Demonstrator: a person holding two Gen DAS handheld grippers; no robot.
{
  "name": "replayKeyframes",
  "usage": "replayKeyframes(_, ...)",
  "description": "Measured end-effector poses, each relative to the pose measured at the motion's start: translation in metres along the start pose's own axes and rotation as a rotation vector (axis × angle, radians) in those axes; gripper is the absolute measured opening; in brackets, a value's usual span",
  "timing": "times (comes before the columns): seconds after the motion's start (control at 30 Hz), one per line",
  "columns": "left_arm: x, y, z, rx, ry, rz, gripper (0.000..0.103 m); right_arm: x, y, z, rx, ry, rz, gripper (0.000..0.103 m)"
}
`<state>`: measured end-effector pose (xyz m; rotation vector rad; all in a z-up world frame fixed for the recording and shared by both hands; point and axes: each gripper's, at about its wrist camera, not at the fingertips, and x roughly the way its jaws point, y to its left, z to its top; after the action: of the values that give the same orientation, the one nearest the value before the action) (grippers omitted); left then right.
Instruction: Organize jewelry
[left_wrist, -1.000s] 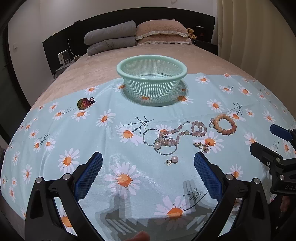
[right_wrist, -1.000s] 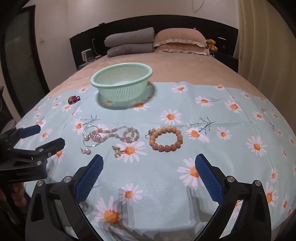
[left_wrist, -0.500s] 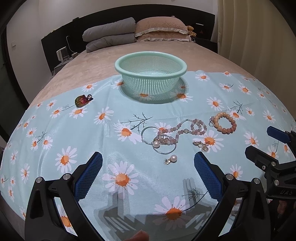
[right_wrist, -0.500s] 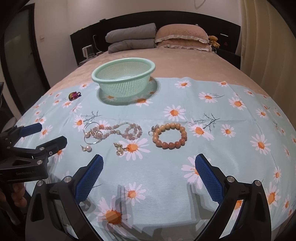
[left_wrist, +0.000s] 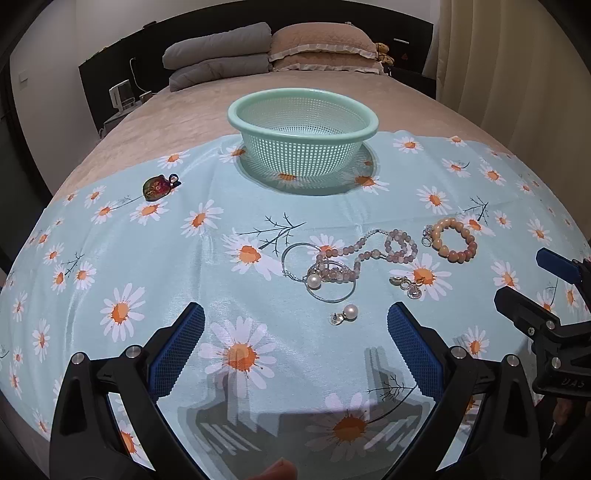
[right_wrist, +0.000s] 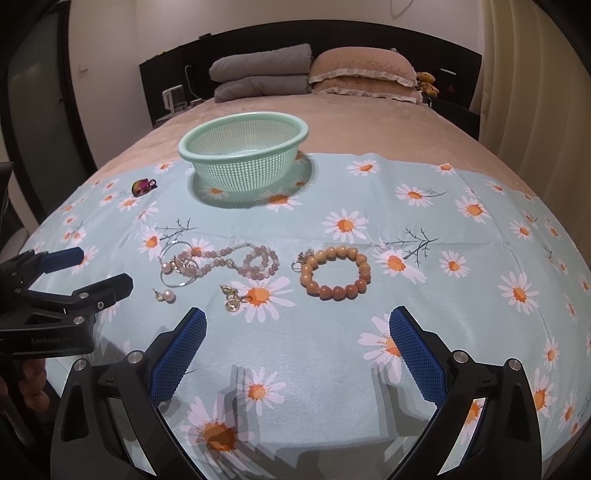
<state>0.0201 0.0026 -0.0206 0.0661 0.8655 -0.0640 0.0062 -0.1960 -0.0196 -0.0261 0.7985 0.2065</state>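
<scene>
- Brooch (left_wrist: 157, 186), at 10 o'clock, lying apart.
- Basket (left_wrist: 258, 107), at 12, empty.
- Our left gripper (left_wrist: 295, 328): wide, empty.
- Pearl stud (left_wrist: 345, 314), just ahead; necklace (left_wrist: 373, 253) and bracelet (left_wrist: 452, 240) at 1.
- Our right gripper (right_wrist: 297, 332): wide, empty.
- Step: nothing picked yet; next, we judge, pinch one piece.

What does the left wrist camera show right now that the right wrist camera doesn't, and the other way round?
Only the left wrist view: the left gripper head-on, fingers wide open, and the right gripper entering from the right edge. Only the right wrist view: the right gripper's own open fingers up front, the left gripper coming in from the left, and more bare daisy cloth to the right. Both share: the empty green basket, brooch, pink bead necklace, orange bead bracelet, pearl earring and gold earrings.
</scene>
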Motion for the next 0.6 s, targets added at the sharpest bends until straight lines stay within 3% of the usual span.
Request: replayKeyframes(0.6, 0.018, -0.007, 0.005, 0.039, 0.045, 0.001, 0.097, 0.016, -0.009, 0.004, 0.006, 0.033, -0.005, 0.095)
